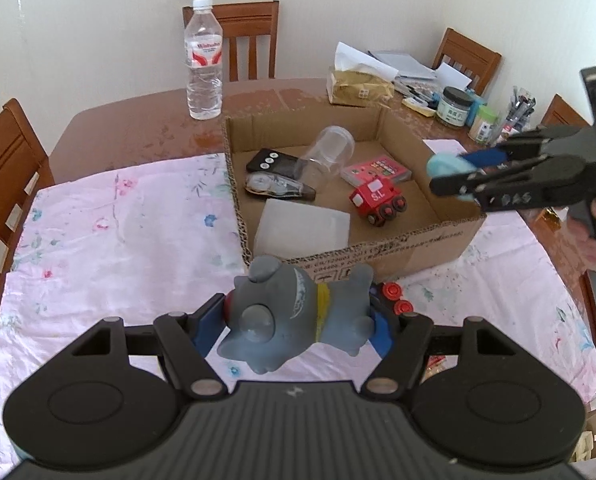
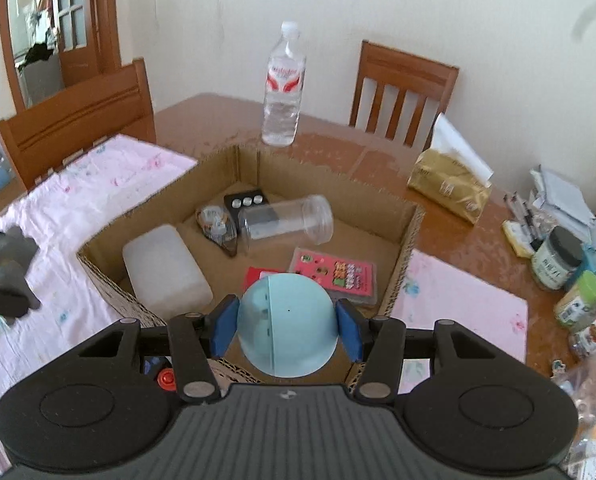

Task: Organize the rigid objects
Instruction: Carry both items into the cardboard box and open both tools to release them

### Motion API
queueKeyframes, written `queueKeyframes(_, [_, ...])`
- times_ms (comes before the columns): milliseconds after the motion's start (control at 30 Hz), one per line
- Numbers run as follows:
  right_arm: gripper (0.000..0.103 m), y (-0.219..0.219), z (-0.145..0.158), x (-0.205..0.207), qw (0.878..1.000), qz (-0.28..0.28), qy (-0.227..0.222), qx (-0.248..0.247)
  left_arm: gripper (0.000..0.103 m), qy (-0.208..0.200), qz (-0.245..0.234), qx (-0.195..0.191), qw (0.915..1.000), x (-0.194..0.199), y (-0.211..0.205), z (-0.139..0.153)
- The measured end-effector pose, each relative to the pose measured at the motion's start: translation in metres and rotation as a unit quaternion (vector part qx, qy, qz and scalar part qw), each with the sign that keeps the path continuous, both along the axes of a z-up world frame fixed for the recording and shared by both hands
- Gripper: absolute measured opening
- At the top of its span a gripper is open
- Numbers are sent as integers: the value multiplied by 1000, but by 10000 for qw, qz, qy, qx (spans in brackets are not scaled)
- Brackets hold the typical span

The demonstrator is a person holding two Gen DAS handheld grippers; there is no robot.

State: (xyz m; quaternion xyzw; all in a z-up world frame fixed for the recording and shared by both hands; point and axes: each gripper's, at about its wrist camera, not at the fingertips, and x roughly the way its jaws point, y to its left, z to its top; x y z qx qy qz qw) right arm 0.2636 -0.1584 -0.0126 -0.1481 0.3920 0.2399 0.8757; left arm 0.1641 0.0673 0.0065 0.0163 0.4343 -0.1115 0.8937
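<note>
Grey toy (image 1: 293,316) in left claw (image 1: 302,320)

Open-topped cardboard box (image 2: 408,236); clear jar (image 2: 287,220) and white block (image 2: 163,268) crowd its floor.

My left wrist camera sits just behind my left tool (image 1: 298,320) and looks forward and down over the pink cloth (image 1: 109,240) toward the near wall of the cardboard box (image 1: 378,252), close to the counter (image 1: 137,128), with my right tool (image 1: 454,180) entering from the right edge. My right wrist camera rides behind that right tool (image 2: 285,320), right above the box's (image 2: 137,208) near corner, looking steeply down into it. Both views share the box interior, the water bottle (image 1: 203,60) (image 2: 282,88) standing beyond it, and the wooden chairs (image 1: 249,40) (image 2: 402,92) by the wall.
</note>
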Motion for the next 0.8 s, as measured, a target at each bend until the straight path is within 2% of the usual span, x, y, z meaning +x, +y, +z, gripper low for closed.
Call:
queueKeyframes(233, [58,6,-19,3,9995,49,289,-82,71,-157,47,71,9998,14,4,8])
queueKeyframes(300, [72,5,-16,0,9997,4,251,-31,71,-216,26,94,9997,19,4,12])
queueKeyframes(333, [89,4,-14,-2,9998,-47,189,9,71,-246,-3,108,9996,23,3,14])
queueKeyframes(367, [102,2,-11,-5,9998,-121,100,74,71,-274,-30,115,9996,27,3,15])
queueKeyframes(467, [103,-3,-3,-8,9993,-276,83,231,71,-370,-146,153,9991,41,-3,19])
queueKeyframes(633, [103,-7,3,-15,9982,-535,158,218,71,-480,-438,159,9978,72,-21,23])
queueKeyframes(800, [103,-7,5,-29,9970,-772,5,14,71,-578,-891,104,9943,109,-55,24])
